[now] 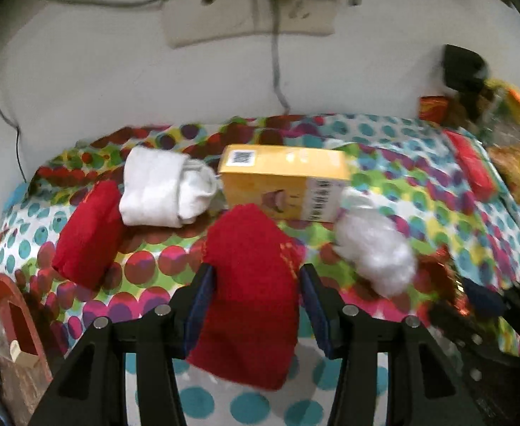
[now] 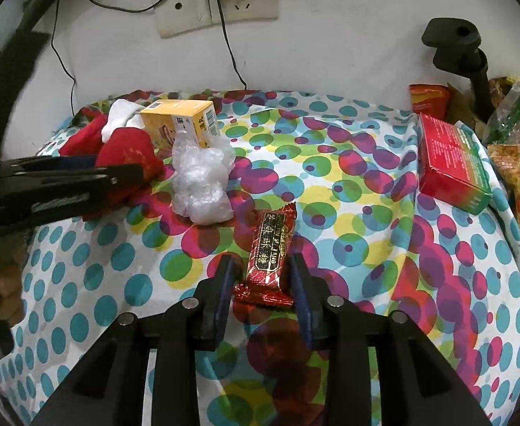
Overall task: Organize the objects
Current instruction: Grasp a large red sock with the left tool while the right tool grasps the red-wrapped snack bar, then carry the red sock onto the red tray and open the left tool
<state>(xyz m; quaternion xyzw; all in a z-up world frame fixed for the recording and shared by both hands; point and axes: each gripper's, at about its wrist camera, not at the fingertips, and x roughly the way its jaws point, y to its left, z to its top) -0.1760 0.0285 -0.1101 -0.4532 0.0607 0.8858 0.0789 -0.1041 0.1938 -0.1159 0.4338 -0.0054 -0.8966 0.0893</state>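
My left gripper (image 1: pixel 254 284) is shut on a red sock (image 1: pixel 249 284) and holds it above the dotted tablecloth (image 1: pixel 153 266). It also shows in the right wrist view (image 2: pixel 132 174) at the left. A second red sock (image 1: pixel 88 234), a rolled white sock (image 1: pixel 160 188), a yellow box (image 1: pixel 285 184) and a crumpled clear plastic bag (image 1: pixel 373 248) lie beyond it. My right gripper (image 2: pixel 261 266) is shut on a red snack bar (image 2: pixel 269 255), with both pads against the wrapper's sides, just over the cloth.
A red box (image 2: pixel 451 163) and several snack packets (image 2: pixel 519 177) lie at the right edge. A black clamp stand (image 2: pixel 462 46) rises at the back right. A wall socket with cables (image 2: pixel 238 3) is behind the table. A red-rimmed container (image 1: pixel 8 319) sits at the lower left.
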